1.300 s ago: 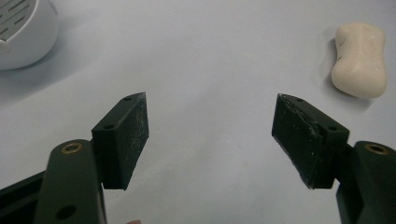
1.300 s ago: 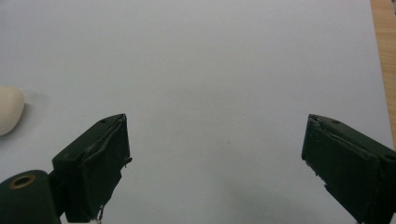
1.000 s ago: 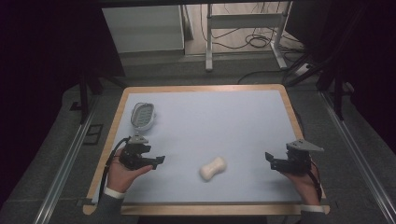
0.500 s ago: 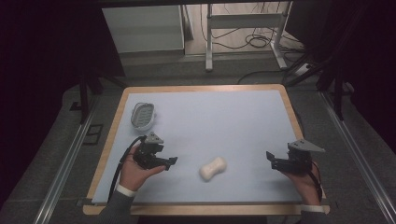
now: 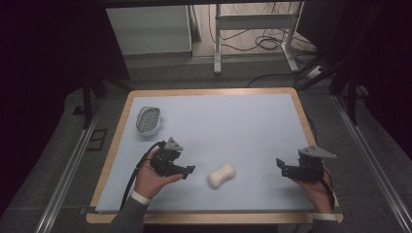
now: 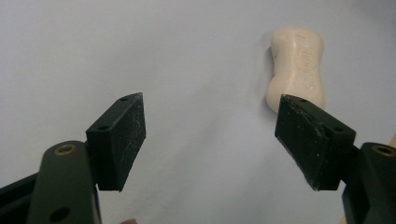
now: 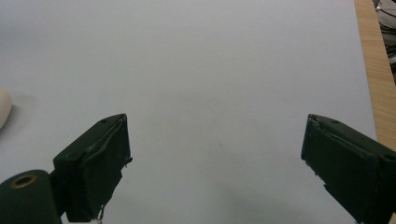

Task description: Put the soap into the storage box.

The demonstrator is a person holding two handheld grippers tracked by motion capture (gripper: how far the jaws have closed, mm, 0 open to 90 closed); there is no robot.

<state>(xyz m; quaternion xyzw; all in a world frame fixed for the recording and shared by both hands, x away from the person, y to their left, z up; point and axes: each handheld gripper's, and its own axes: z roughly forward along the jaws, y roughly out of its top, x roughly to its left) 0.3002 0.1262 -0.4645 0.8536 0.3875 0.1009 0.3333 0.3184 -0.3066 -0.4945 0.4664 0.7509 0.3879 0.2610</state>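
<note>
A cream, waisted soap bar (image 5: 222,175) lies on the pale blue table top (image 5: 233,121), near the front middle. My left gripper (image 5: 187,171) is just left of it, open, with nothing between the jaws. In the left gripper view the soap bar (image 6: 296,70) lies beyond the right jaw of the open left gripper (image 6: 210,126). My right gripper (image 5: 282,166) rests at the front right, open and empty, pointing left. The right gripper view has the open right gripper (image 7: 217,154) over bare table, with an edge of the soap bar (image 7: 3,114) at far left.
A white oval soap dish (image 5: 147,120) with a ribbed inside sits at the table's back left. A wooden rim (image 5: 302,114) frames the table. Beyond the far edge are dark floor, cables and metal stand legs (image 5: 217,43).
My left gripper has moved right and toward the front, from below the soap dish to close beside the soap bar. The right gripper and the soap bar have stayed put.
</note>
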